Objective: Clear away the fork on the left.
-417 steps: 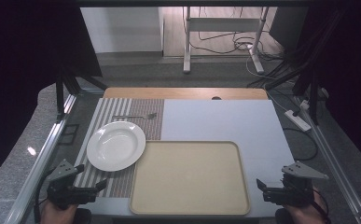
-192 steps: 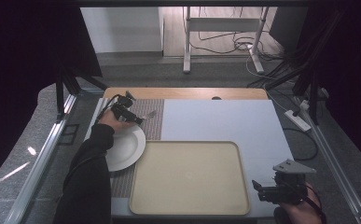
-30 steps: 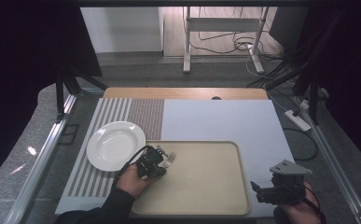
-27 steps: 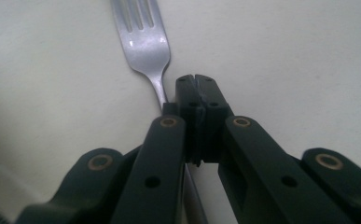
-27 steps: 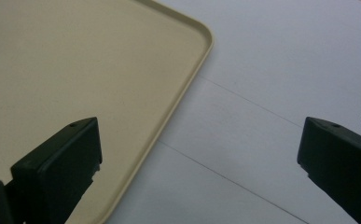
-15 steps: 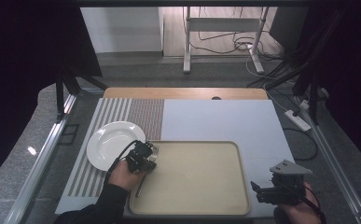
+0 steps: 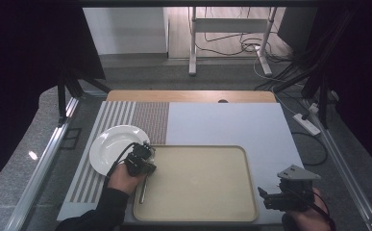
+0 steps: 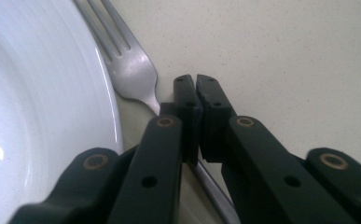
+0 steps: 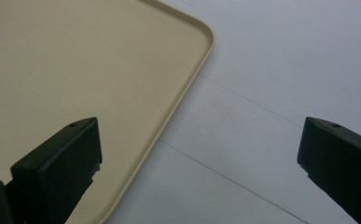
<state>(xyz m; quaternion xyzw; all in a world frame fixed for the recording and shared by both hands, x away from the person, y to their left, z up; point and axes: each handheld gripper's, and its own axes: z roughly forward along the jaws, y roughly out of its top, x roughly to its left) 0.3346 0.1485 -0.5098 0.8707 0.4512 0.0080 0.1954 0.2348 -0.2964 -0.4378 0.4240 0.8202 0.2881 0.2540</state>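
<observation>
fork: thin, stiff, slick steel; light; pinch at neck
left gripper: jaws pressed together, fork handle beneath them
right gripper: jaws spread, empty

High overview, two close tool views

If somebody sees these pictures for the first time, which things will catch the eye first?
Probably the white plate on the striped mat at the table's left, beside the big beige tray. Next, the left gripper, shut on a fork at the tray's left edge, tines beside the plate's rim. The right gripper waits open at bottom right.
</observation>
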